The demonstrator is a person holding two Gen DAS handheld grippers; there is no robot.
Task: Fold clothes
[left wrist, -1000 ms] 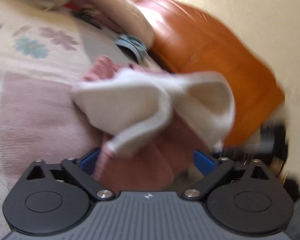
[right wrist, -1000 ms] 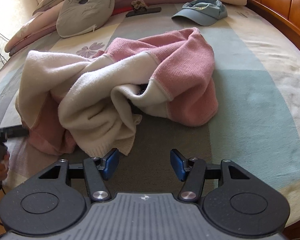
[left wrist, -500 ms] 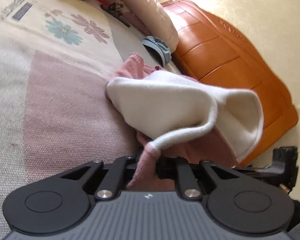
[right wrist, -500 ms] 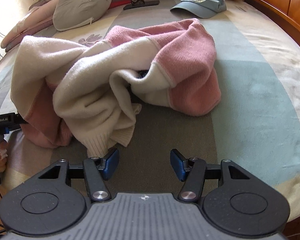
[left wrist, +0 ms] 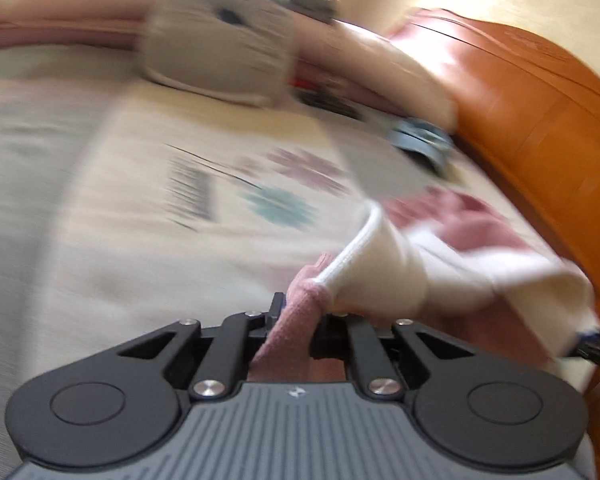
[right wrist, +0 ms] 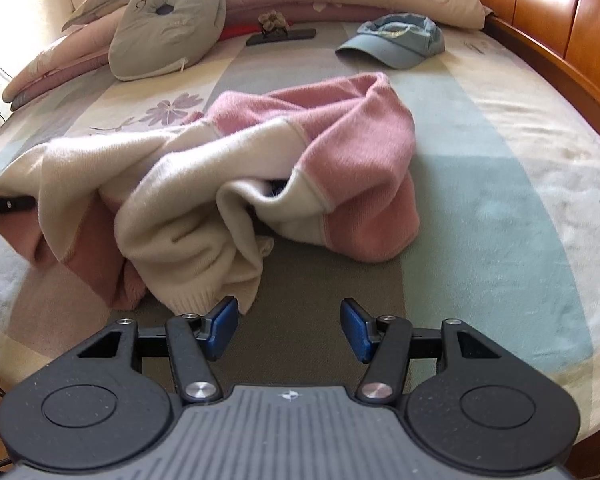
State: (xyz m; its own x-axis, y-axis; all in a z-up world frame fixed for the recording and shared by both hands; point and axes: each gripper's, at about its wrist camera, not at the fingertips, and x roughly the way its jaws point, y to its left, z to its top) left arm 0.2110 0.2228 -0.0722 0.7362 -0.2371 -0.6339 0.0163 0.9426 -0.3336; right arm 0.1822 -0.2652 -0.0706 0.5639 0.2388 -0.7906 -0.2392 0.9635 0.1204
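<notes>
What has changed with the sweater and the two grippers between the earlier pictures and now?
The left gripper closed on a pink edge of the sweater and is pulling it up and outward; in the right wrist view the sweater's left side has stretched toward the left. The right gripper stayed open and in place, holding nothing. The cap and the cushion did not move.

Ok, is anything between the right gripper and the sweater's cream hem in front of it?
Nothing visible. The right gripper stands open over bare bedspread, and the pink and cream sweater has its cream ribbed hem lying just past the left pad. The blue cap and grey cushion lie far behind it.
</notes>
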